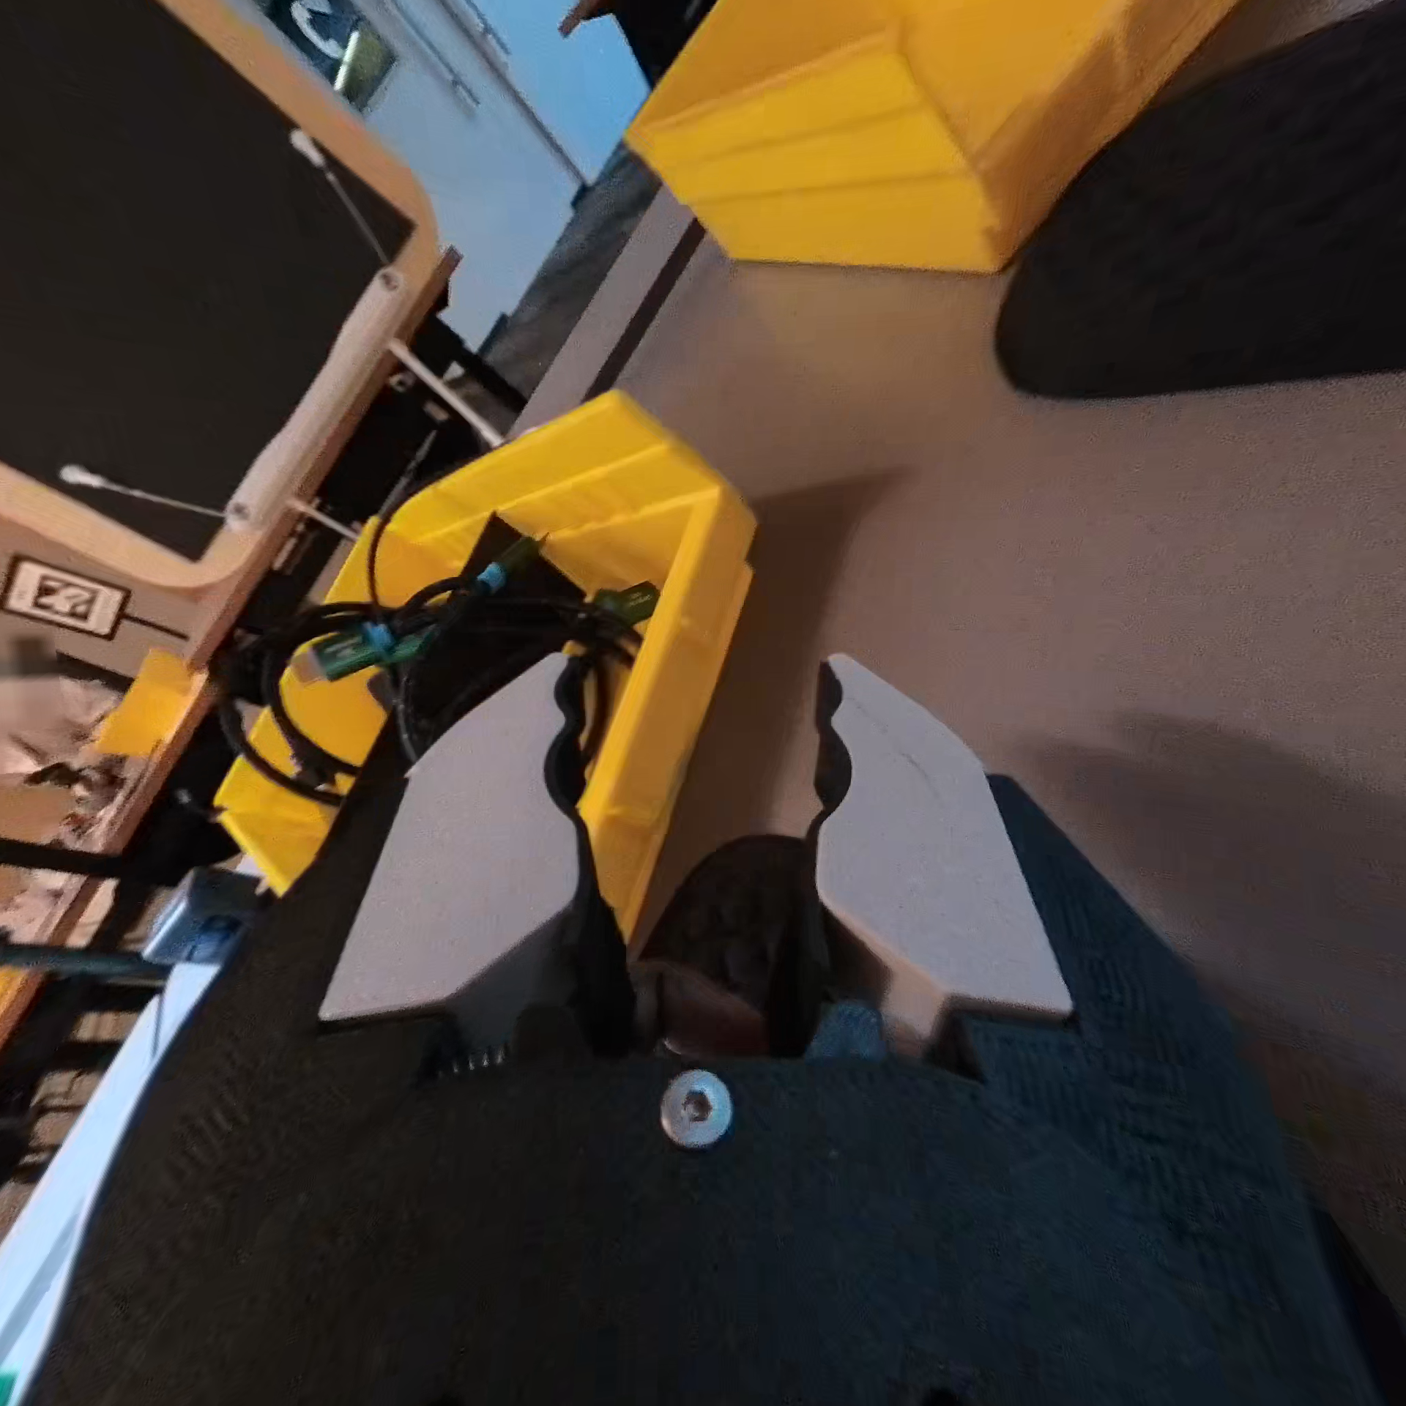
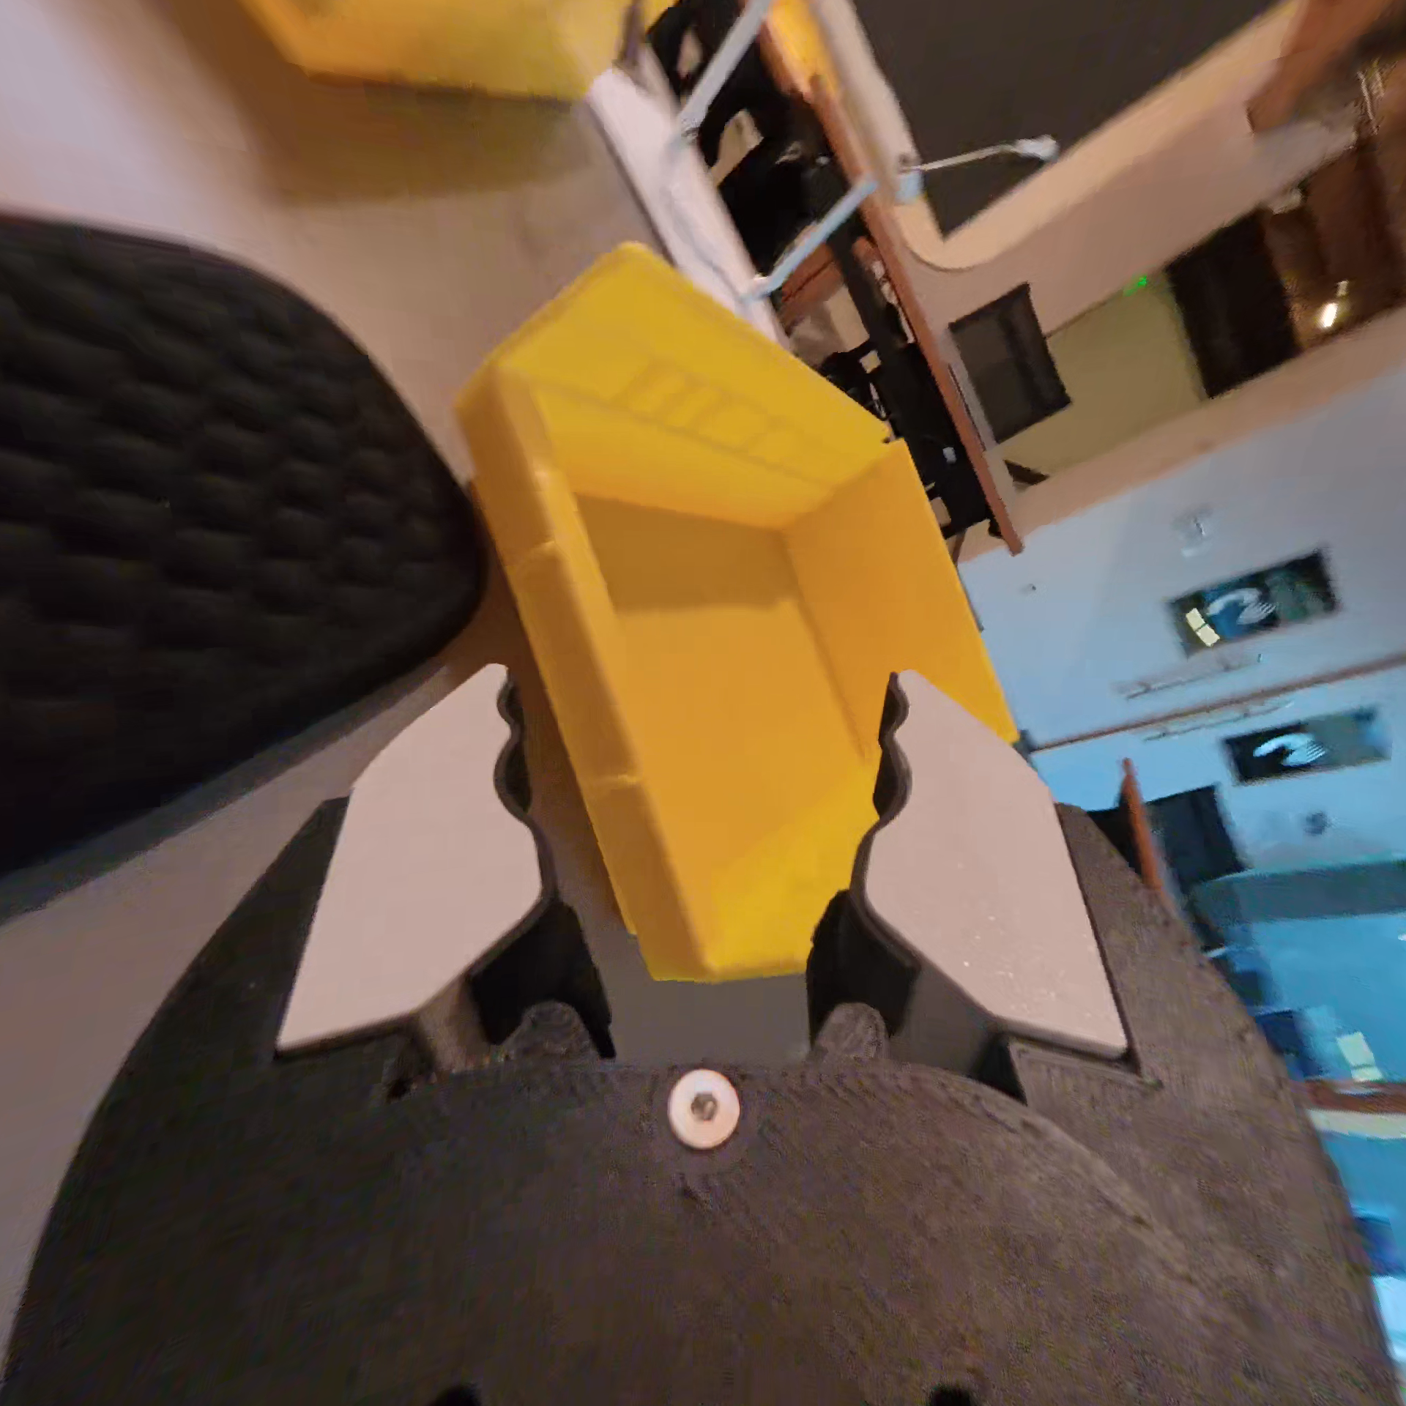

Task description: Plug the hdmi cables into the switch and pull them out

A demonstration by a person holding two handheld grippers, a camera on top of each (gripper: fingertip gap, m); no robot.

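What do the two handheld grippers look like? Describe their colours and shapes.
Both look alike: the left gripper and right gripper have rough black printed bodies, a silver hex screw at centre, and two pale grey wedge fingers with wavy black inner edges.

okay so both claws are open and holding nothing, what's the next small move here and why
Probably ease the left claw forward and to its left, into the yellow bin toward a green-ended HDMI cable. The cables lie coiled there, unheld, while the bin ahead of the right claw looks empty. No switch is in view yet.
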